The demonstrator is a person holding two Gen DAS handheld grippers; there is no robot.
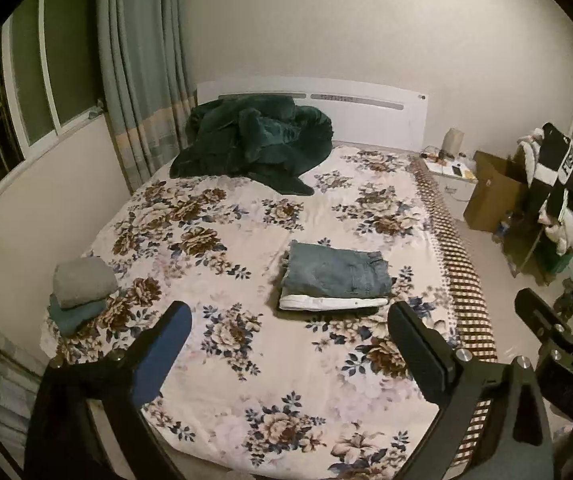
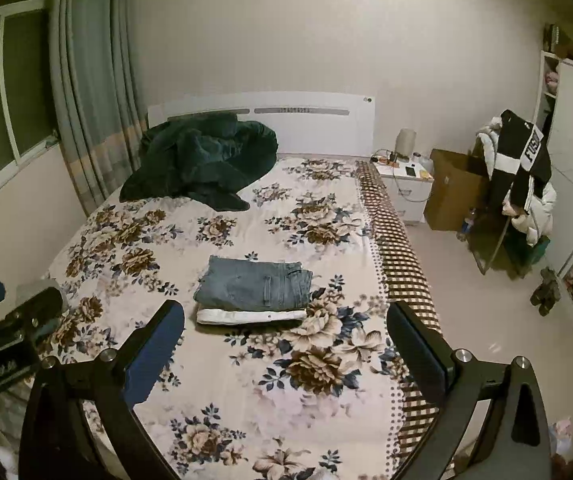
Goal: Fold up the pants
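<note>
Bed with floral cover. Folded jeans stacked on folded white pants, mid-bed toward the right edge; crumpled dark green blanket at the head end. Folded grey and teal pile at the left edge.

Bare sheet all round the jeans on the near, left and far sides, wide enough for either gripper. Left of the jeans, well apart at the bed's edge, a small folded pile. Beyond the jeans, toward the headboard, a heaped green blanket. Right of the jeans, only a narrow strip before the checked bed edge, then open floor.
</note>
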